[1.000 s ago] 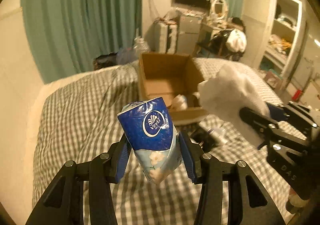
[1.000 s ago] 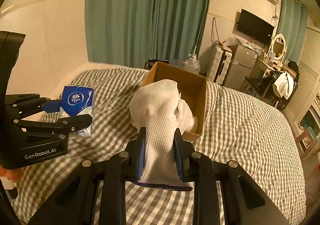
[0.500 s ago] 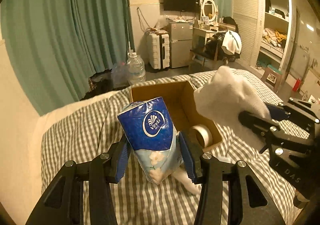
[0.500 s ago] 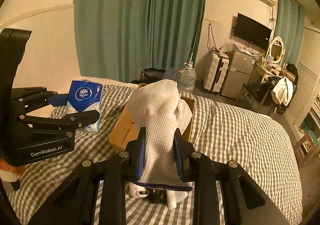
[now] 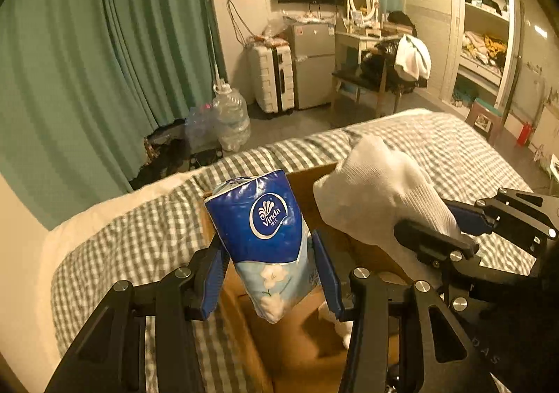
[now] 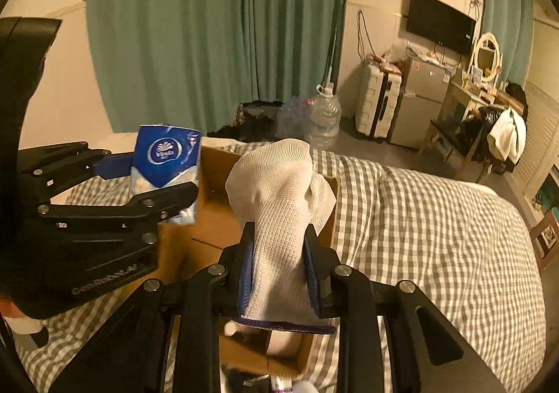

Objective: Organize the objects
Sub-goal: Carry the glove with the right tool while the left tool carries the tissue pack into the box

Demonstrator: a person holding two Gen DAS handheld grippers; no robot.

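**Two Things Ready to Drop Into the Box**

The left gripper is closed on a blue tissue pack. Its blue pads squeeze the lower, pale part of the pack, and the top sticks up with the round logo showing. The right gripper is closed on a white sock. The pads pinch the sock low down, near its dark-edged cuff, and the toe end stands up above them.

Both things hang in the air over a brown cardboard box. The box sits on a bed with a checked cover. A few small pale things lie at the bottom of the box, but they are too blurry to name.

The step now looks like letting go, so the pack and the sock land in the box. To do it well, each gripper should be right over the open middle of the box, not over a wall. The pack hangs near the box's left wall, so it may need to go a bit more toward the middle. The two grippers are close together, so they should not bump.

It helps to go lower before opening. The sock is soft and may cling to a pad, so the jaws should open wide. The pack is light and slippery, and it could tip and slide out over the edge if dropped from too high.
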